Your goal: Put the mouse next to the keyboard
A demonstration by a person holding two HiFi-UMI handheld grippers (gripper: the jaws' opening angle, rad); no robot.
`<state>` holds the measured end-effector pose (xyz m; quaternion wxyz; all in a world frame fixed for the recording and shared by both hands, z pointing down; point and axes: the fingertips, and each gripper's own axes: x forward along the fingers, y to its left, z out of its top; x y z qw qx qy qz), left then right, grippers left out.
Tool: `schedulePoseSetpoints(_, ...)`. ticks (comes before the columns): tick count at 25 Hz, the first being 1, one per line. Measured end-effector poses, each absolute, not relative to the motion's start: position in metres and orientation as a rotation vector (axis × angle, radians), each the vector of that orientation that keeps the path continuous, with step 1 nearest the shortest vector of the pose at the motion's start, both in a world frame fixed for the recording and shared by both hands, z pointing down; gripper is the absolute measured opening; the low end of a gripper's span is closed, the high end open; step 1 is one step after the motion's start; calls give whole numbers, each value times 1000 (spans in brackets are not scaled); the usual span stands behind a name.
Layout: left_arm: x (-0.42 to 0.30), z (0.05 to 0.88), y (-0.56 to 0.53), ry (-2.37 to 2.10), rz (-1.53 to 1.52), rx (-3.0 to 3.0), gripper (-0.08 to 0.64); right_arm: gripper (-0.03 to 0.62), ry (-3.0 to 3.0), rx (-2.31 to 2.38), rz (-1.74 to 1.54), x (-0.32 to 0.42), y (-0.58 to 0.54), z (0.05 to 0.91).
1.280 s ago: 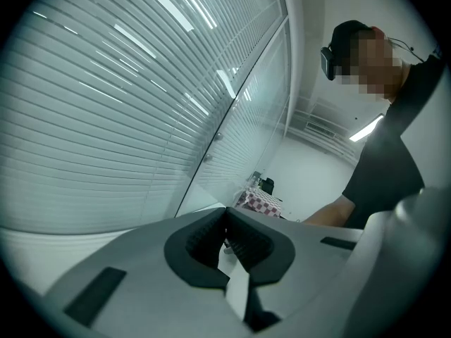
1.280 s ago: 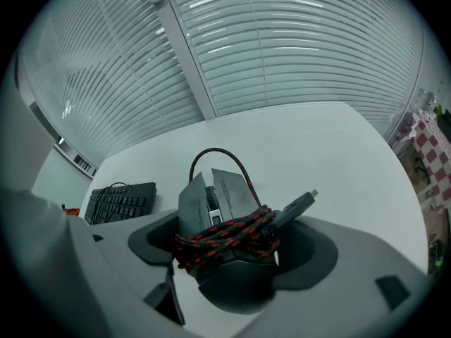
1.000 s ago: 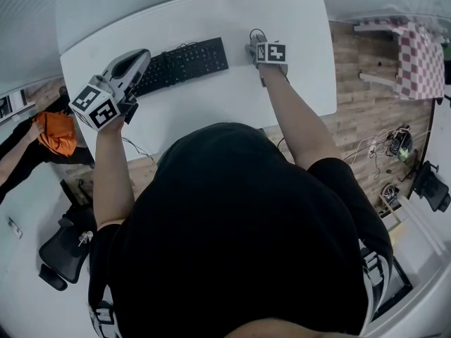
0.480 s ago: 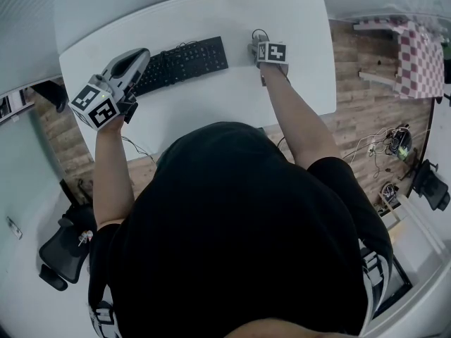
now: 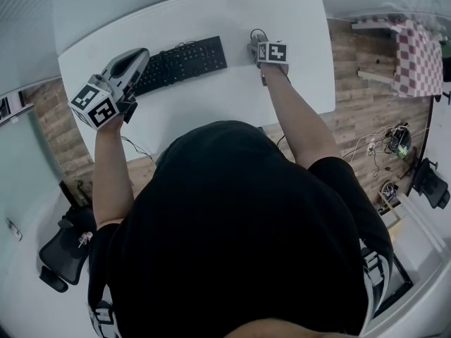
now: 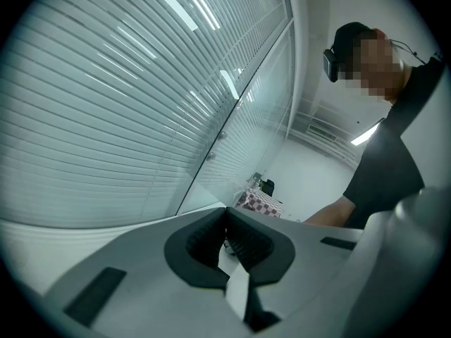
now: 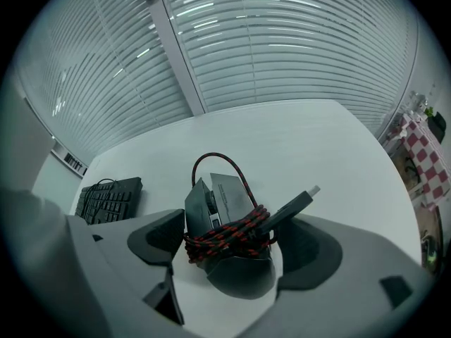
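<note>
A dark mouse (image 7: pixel 229 241), with its red-and-black cord wound round it and the USB plug sticking out to the right, rests on the white table (image 5: pixel 211 111). My right gripper (image 7: pixel 232 248) is open, with one jaw on each side of the mouse; a thin strip of table shows by the right pad. In the head view the right gripper (image 5: pixel 262 42) sits a little right of the black keyboard (image 5: pixel 182 63). My left gripper (image 5: pixel 135 60) is held above the keyboard's left end, tilted upward. Its pads (image 6: pixel 248 243) meet with nothing between them.
The table's right edge (image 5: pixel 331 83) drops to a wood floor with a checked-cloth stool (image 5: pixel 416 55) and loose cables (image 5: pixel 394 143). A black office chair (image 5: pixel 60 248) stands at the lower left. Window blinds (image 7: pixel 282 41) run behind the table.
Both grippers stay almost where they were. A person in orange at the left edge has gone from view.
</note>
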<state>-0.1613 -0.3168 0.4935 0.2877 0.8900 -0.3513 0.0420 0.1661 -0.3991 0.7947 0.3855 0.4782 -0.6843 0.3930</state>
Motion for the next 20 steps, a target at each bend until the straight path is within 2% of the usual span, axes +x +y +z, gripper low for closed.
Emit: schedulePoseSetpoints(20, -156, 491, -306, -894, 109, 2399, 21, 411, -1778, 1205, 979, 176, -373, 779)
